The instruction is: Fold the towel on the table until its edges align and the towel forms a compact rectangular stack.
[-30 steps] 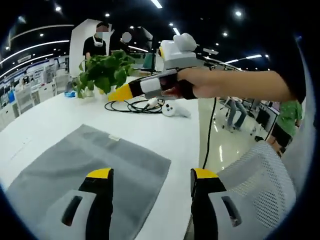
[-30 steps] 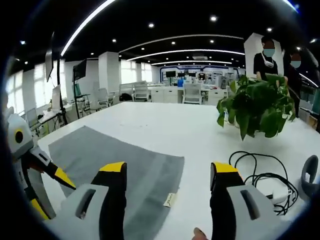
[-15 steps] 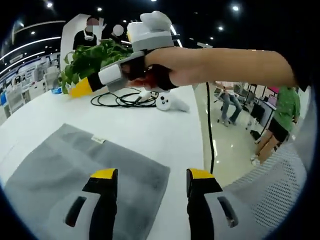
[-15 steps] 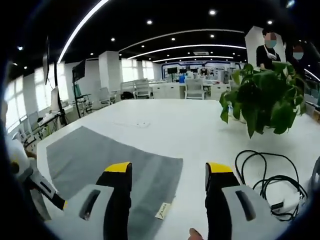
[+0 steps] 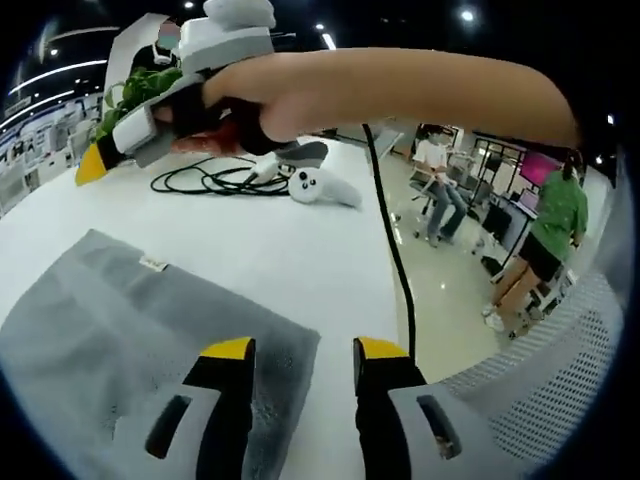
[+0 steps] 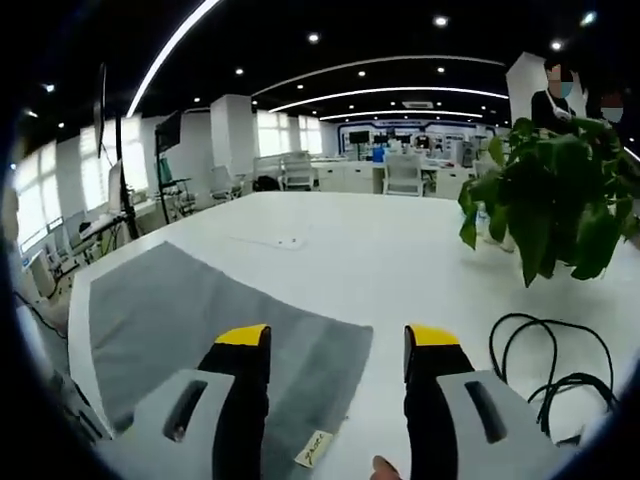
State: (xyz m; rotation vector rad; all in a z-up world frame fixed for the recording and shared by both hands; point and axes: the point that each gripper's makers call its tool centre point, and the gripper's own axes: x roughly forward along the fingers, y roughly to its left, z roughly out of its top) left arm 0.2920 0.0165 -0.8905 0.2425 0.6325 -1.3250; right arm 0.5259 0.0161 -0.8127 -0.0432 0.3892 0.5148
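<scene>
While both cameras look across the same white table (image 6: 330, 250), I see it sits in a large open-plan office with ceiling spotlights and curved light strips. The grey towel (image 6: 190, 320) lies flat and unfolded on the table top, one layer, with a small label (image 6: 313, 449) at its edge.

In the right gripper view, the right gripper (image 6: 335, 345) hangs just above the towel's near corner, jaws apart with nothing between them; the left jaw overlies the cloth, the right jaw overlies bare table. Here the towel's long axis runs from that near corner away to the far left. A potted plant (image 6: 555, 200) stands at right and a coil of black cable (image 6: 550, 360) lies near it. Desks and chairs fill the far end of the room.

In the left gripper view, the left gripper (image 5: 298, 355) also has its jaws apart and empty, over another corner of the towel (image 5: 130, 330), which spreads off to the left. The label (image 5: 152, 264) shows on its far edge. This view adds the right gripper (image 5: 150, 125) held in a hand (image 5: 250, 100) above the table, a white controller (image 5: 318, 186), a mesh chair back (image 5: 540, 380), and people standing on the glossy floor at right.
</scene>
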